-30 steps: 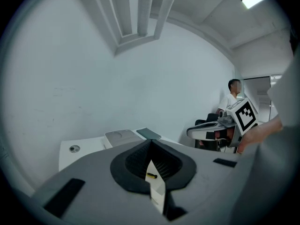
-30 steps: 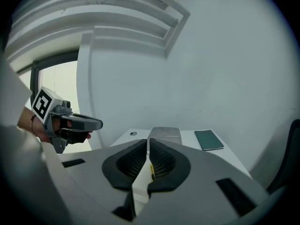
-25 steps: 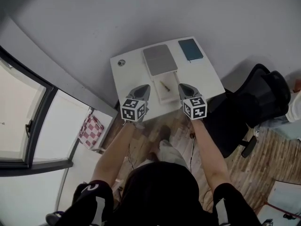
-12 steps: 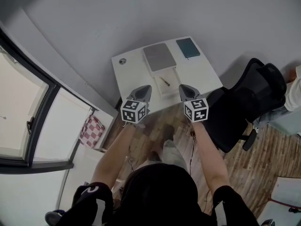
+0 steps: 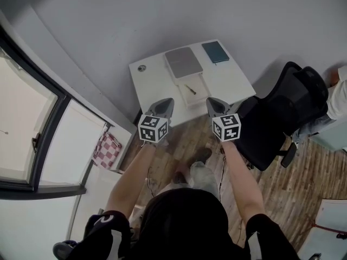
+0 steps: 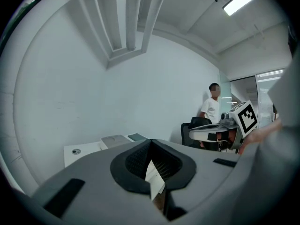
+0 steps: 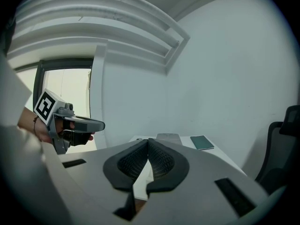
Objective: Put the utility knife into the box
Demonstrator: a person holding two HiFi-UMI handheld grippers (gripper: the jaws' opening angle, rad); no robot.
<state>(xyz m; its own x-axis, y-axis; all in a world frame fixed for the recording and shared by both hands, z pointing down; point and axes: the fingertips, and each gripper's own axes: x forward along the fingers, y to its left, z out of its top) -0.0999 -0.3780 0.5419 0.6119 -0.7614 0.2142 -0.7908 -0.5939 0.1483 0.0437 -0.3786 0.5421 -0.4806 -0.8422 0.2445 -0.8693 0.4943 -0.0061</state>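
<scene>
The utility knife lies as a thin dark sliver inside a shallow white box near the front of the white table. My left gripper and right gripper hover side by side just short of the table's front edge, over the wooden floor, with the box ahead between them. Both are shut with nothing between their pads. In the left gripper view the right gripper shows at the right. In the right gripper view the left gripper shows at the left.
A flat grey case and a teal notebook lie at the table's back, and a small round object sits at its left corner. A black office chair stands right of the table. A person stands beyond it. Windows are on the left.
Both grippers have drawn back from the table's front edge, where they flanked the box, and now hang over the floor. The knife stays in the box.
</scene>
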